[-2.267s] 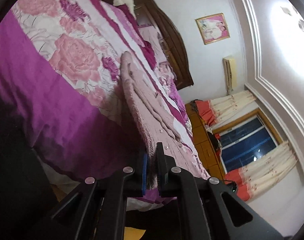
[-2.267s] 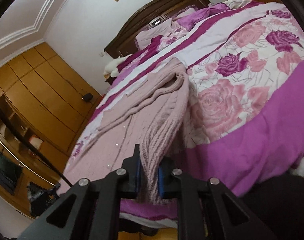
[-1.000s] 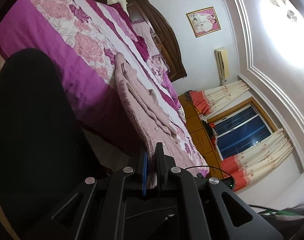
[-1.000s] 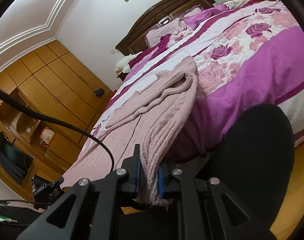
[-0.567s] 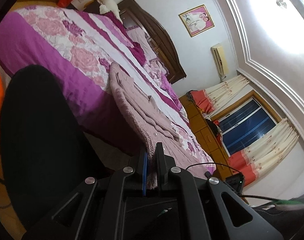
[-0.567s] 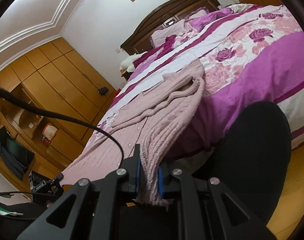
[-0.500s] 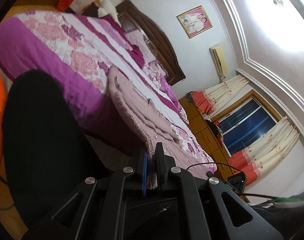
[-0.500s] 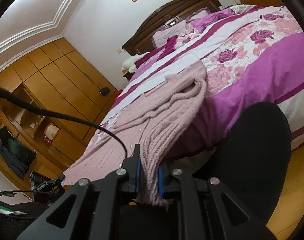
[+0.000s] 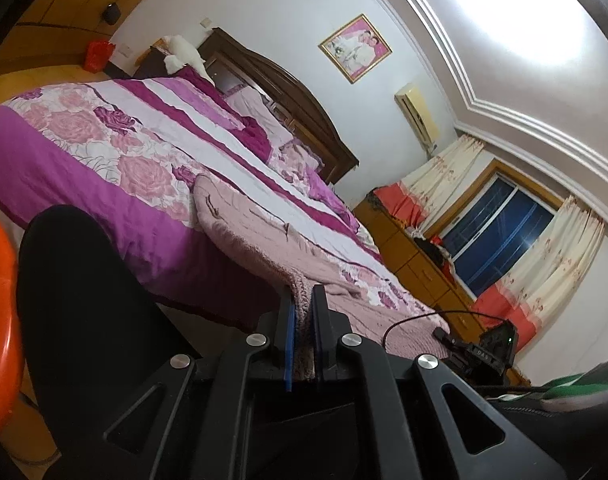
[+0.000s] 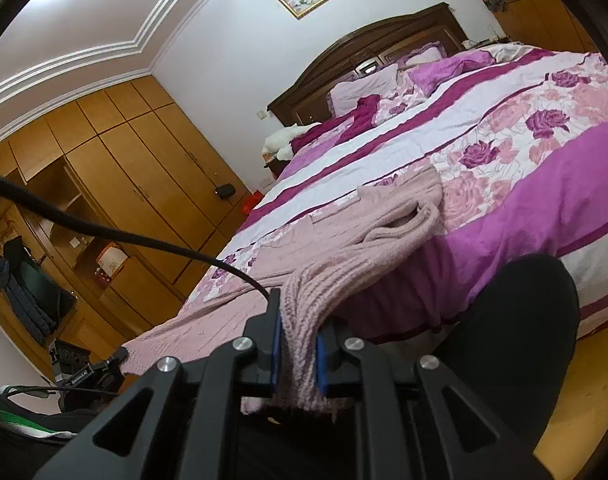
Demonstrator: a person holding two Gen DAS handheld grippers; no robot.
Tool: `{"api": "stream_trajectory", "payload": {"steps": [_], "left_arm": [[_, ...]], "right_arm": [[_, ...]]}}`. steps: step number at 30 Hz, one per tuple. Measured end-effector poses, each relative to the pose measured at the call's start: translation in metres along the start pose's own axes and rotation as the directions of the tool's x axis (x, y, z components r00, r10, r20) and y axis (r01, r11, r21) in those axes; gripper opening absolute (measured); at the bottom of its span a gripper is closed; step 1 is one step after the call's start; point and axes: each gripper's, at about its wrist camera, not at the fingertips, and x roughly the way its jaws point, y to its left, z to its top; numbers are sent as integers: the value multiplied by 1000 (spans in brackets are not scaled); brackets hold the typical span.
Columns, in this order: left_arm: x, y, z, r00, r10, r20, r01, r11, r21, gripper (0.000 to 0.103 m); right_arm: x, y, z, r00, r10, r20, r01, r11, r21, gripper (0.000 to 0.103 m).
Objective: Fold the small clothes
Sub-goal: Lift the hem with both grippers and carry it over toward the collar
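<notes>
Left of the left gripper (image 9: 302,308) sits a black rounded shape (image 9: 83,300); ahead lies the floral bedspread (image 9: 83,136). It pinches the pink knit cardigan (image 9: 259,236), whose ribbed, buttoned body lies spread on the bed's near edge. The right gripper (image 10: 297,312) pinches its bunched hem; a black cable (image 10: 115,236) crosses to its left.

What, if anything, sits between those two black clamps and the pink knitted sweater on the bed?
Nothing visible. The left gripper and the right gripper are each shut directly on an edge of the pink knitted sweater, which drapes off the near edge of the purple floral bedspread.
</notes>
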Motion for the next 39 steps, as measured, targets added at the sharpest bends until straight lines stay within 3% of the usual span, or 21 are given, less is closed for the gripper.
{"api": "stream_trajectory", "payload": {"steps": [9,16,20,28,33,39], "left_arm": [[-9,-7,9,998,-17,62,16,1000,19,0],[4,17,26,997,-23,75,30,995,-93,0],[21,27,45,998,-9,55,16,991,-135,0],[61,23,80,997,35,72,-29,996,-81,0],[98,23,90,998,42,45,-39,998,-49,0],[127,40,105,996,84,15,-83,993,-84,0]], "right_arm": [[-14,1,7,998,26,53,-27,1000,15,13],[5,4,27,996,57,67,-58,998,10,13],[24,3,37,997,51,62,-50,999,-18,13],[36,-28,60,994,34,101,-40,997,60,14],[51,-43,81,996,9,90,-17,996,83,14],[81,-63,92,996,30,78,-42,986,159,14]]}}
